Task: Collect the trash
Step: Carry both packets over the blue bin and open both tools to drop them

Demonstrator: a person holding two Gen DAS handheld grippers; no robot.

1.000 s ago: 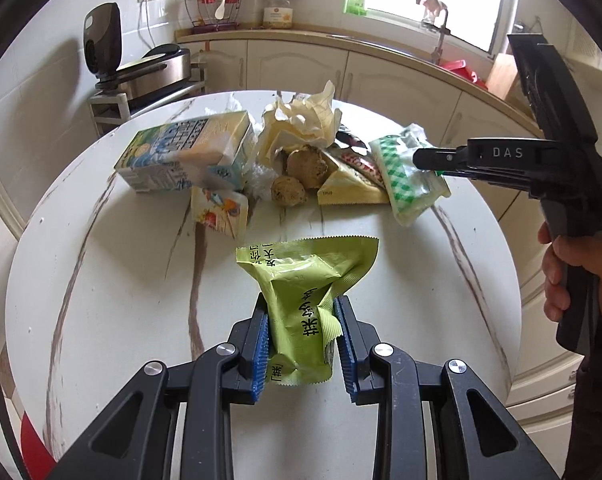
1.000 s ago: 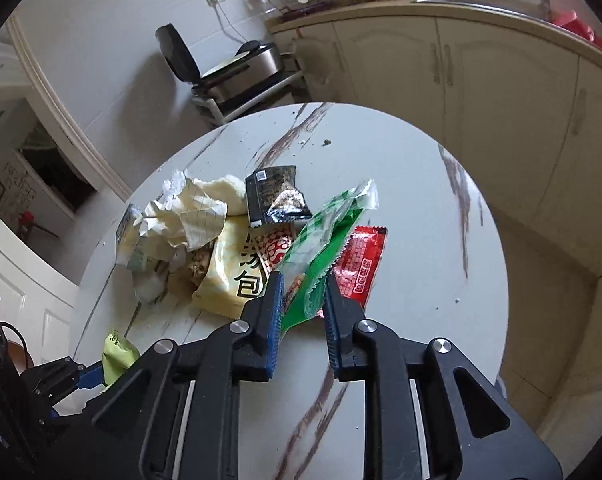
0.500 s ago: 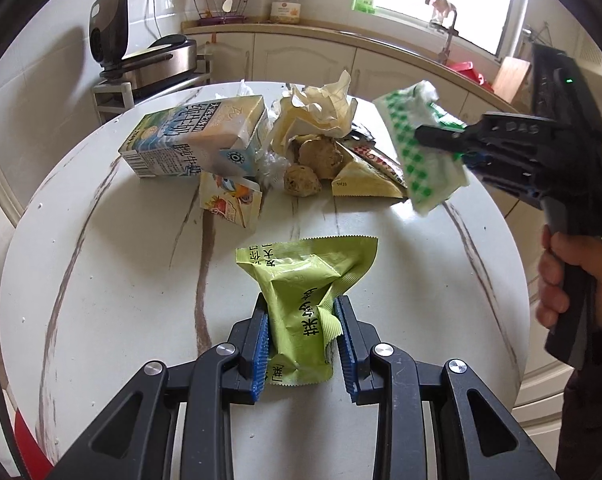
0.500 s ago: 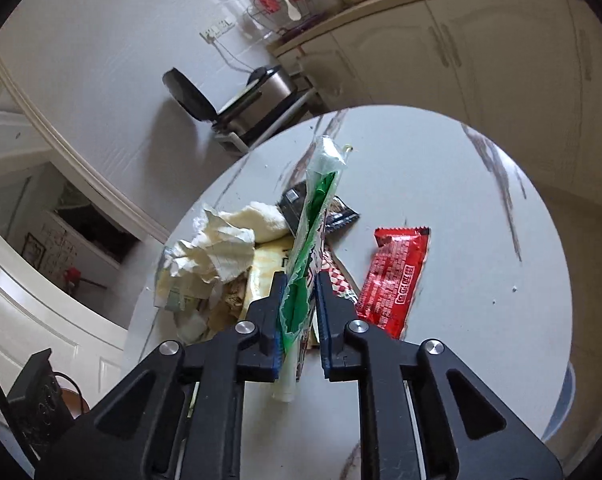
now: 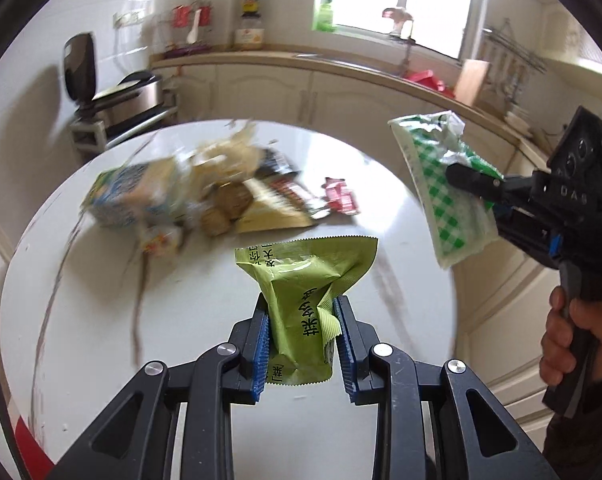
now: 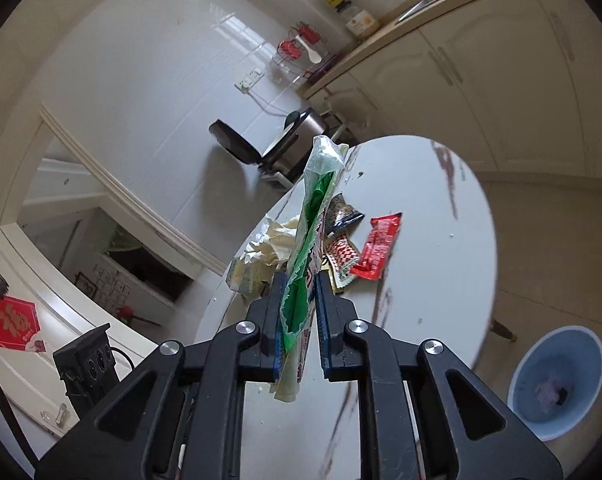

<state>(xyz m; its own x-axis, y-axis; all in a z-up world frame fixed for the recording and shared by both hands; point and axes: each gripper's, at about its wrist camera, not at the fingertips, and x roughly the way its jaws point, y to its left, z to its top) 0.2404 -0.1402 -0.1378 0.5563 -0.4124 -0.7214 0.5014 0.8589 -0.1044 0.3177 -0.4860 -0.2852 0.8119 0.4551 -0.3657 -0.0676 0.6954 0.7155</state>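
**Both wrappers are up; the bin sits low on your right**

Your right gripper has its jaws clamped narrow on the green checked wrapper. The wrapper stands edge-on between the pads, its long axis running up and away from you, clear of the worktop. Your left gripper likewise has its jaws pinched on the olive-green snack packet, which fans out above the pads and hangs over the worktop's near side.

What matters for the drop is where the blue bin lies: on the floor, below and to the right of your right jaws, beyond the worktop's edge. I judge the right hand to be the nearer one, so that wrapper likely goes first, with a swing right and down.

Only the right wrist view shows the bin; the left wrist view misses it altogether. In turn, the left view shows the checked wrapper's broad face and your hand on the grip. The remaining litter pile is blurred there, while the red sachet reads sharply from the right.
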